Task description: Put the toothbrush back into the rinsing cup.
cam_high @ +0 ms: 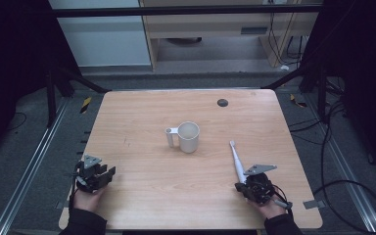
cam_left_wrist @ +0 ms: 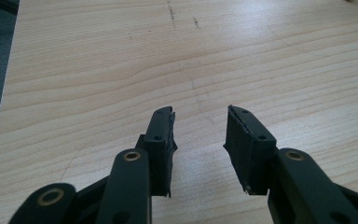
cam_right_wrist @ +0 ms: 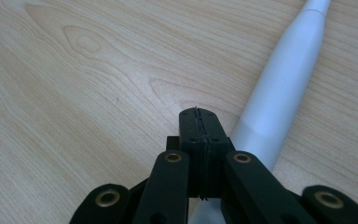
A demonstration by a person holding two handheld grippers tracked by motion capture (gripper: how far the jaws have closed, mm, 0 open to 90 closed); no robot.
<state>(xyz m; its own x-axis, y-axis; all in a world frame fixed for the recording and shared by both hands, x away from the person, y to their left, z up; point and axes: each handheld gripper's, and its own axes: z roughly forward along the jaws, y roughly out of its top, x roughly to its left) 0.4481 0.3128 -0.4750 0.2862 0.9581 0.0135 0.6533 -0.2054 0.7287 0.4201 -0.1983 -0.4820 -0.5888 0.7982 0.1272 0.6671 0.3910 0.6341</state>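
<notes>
Toothbrush (cam_high: 236,161), plain white and bearing no readable lettering, is lying on the table (cam_high: 142,196) right of the mug (cam_high: 188,136), while you are resting your right gripper (cam_right_wrist: 200,122) closed just beside its handle and your left gripper (cam_left_wrist: 199,135) open, holding nothing.

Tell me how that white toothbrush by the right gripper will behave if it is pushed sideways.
The toothbrush lies flat on the table and its handle looks round and smooth, so it will probably roll or slide. It looks stiff, unlikely to bend.
</notes>
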